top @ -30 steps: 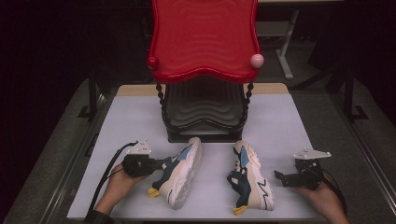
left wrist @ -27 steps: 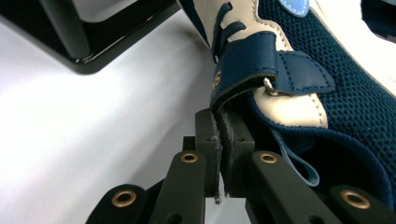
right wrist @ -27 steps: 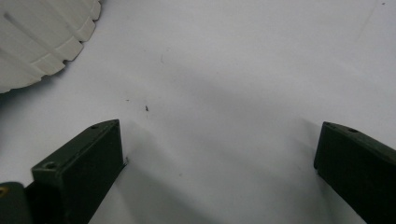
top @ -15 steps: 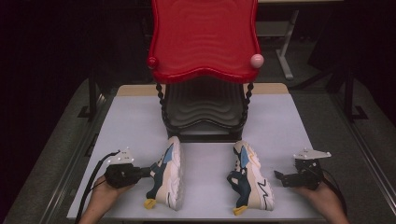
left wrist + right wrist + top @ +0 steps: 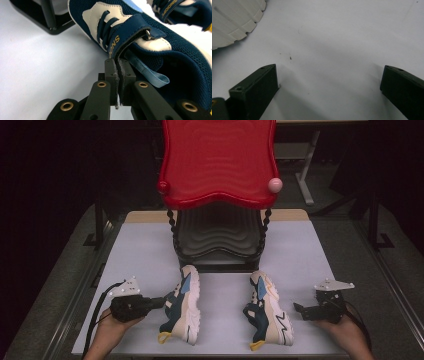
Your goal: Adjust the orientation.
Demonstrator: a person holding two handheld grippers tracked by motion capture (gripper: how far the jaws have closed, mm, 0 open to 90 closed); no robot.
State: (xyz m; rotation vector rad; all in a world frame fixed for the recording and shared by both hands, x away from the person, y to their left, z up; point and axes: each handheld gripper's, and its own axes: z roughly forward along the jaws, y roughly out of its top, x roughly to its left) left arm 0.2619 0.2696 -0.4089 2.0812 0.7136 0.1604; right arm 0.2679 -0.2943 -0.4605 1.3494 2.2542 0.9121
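High view: your left gripper (image 5: 162, 302), at the lower left of the frame, had its jaws pressed together against the inner side of the left shoe (image 5: 183, 305), which lay on its side on the white table (image 5: 145, 255) just left of centre, toe toward the black stand (image 5: 217, 237). The right shoe (image 5: 267, 312) lay well apart from it at lower centre-right, and your right gripper (image 5: 298, 308) rested at the lower right, near that shoe's sole but not touching it. To do the step well, you probably needed a firm pinch and a slow, level pull, since a light shoe on its side could roll or slide. The stand, under its red wavy tray (image 5: 218, 162), stood just beyond both toes and would have blocked any push up the frame.

Left gripper view: the jaws met at lower centre, clamped on the edge of the navy strap (image 5: 130, 35) where it crossed the left shoe (image 5: 175, 57). A pale blue ribbon loop (image 5: 147, 71) hung free just right of the pads, and could have snagged. The stand's black base (image 5: 42, 17) sat at the upper left.

Right gripper view: your right gripper (image 5: 329, 82) held nothing, its jaws wide apart at the bottom corners over bare table (image 5: 342, 37). The ribbed white sole of the right shoe (image 5: 234, 18) filled the upper left corner, clear of the jaws.
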